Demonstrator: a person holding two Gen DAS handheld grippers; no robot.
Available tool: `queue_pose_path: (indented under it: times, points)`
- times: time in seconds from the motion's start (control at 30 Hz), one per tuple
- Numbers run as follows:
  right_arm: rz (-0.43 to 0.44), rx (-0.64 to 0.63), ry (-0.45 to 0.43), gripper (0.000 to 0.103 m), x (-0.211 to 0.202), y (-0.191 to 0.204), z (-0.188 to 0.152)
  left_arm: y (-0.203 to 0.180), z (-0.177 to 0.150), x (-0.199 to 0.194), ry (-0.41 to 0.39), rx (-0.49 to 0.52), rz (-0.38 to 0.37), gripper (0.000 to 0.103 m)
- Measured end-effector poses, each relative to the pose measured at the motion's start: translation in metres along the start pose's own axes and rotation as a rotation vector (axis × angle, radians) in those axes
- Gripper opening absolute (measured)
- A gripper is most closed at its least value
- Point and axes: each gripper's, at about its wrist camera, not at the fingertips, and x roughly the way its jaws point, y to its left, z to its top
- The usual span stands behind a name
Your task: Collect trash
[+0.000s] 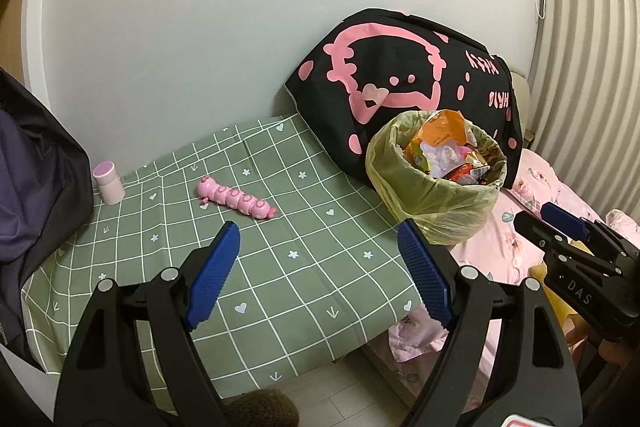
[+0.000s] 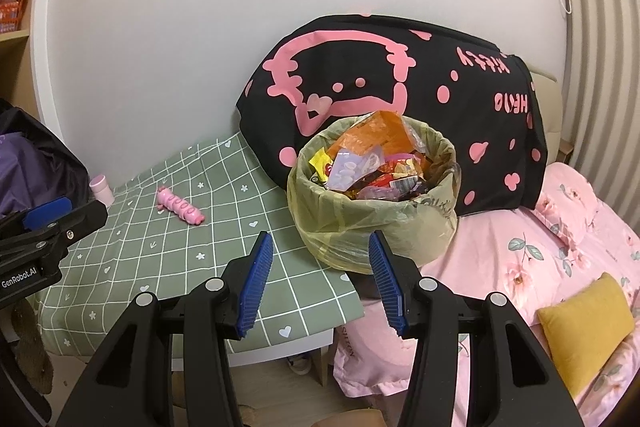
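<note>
Left wrist view: left gripper (image 1: 318, 267) hangs over the table (image 1: 280, 307) with its green checked cloth, fingers (image 1: 214, 273) spread wide, nothing between them. The trash bin (image 1: 436, 195), lined with a yellowish bag, stands at the table's right edge, against a black-and-pink cushion (image 1: 400, 75). It is heaped to the rim with wrappers (image 1: 444, 151). On the cloth only a pink caterpillar toy (image 1: 236, 201) and a small pink jar (image 1: 108, 183) are seen; no loose litter shows. The right gripper (image 1: 568, 227) enters from the right, near the bin; from here I cannot tell its opening.

Right wrist view: right gripper (image 2: 320, 279) faces the trash bin (image 2: 376, 219) head-on, fingers (image 2: 256, 287) apart and empty, short of the bag. Left gripper (image 2: 44, 223) sits at the far left, well apart from the bin.

Judgement: collecting looks largely done; what is left is probably gathering or lifting the bag. Room: open cloth to the bin's left, cushion tight behind, table edge just in front, and pink bedding (image 2: 540, 247) with a yellow pillow (image 2: 588, 327) to the right. The bin sits near the edge, so a push could tip it.
</note>
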Motion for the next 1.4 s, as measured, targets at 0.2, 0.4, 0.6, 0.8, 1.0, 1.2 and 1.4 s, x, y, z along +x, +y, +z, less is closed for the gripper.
queue_pose_path:
  times: [0.2, 0.4, 0.6, 0.8, 1.0, 1.2, 1.4]
  points:
    - [-0.004, 0.008, 0.000, 0.047, -0.0012, -0.0022, -0.0003, -0.0025, -0.0009, 0.0002, 0.004, 0.011, -0.012, 0.077]
    - [-0.008, 0.016, 0.000, 0.047, -0.0023, -0.0042, -0.0008, -0.0036, -0.0012, 0.0003, 0.006, 0.018, -0.024, 0.077]
    - [-0.015, 0.022, 0.000, 0.047, -0.0038, -0.0059, -0.0021, -0.0053, -0.0009, -0.0007, 0.005, 0.023, -0.031, 0.077]
    - [-0.016, 0.025, 0.001, 0.047, -0.0044, -0.0075, -0.0029, -0.0074, -0.0007, -0.0022, 0.002, 0.027, -0.040, 0.077]
    - [-0.016, 0.026, 0.000, 0.047, -0.0047, -0.0080, -0.0034, -0.0090, -0.0009, -0.0027, 0.004, 0.030, -0.054, 0.077]
    - [-0.017, 0.032, 0.000, 0.047, -0.0056, -0.0091, -0.0042, -0.0083, -0.0004, -0.0029, 0.003, 0.029, -0.056, 0.077]
    - [-0.020, 0.031, 0.001, 0.047, -0.0064, -0.0080, -0.0053, -0.0073, 0.0003, -0.0044, -0.008, 0.040, -0.056, 0.077]
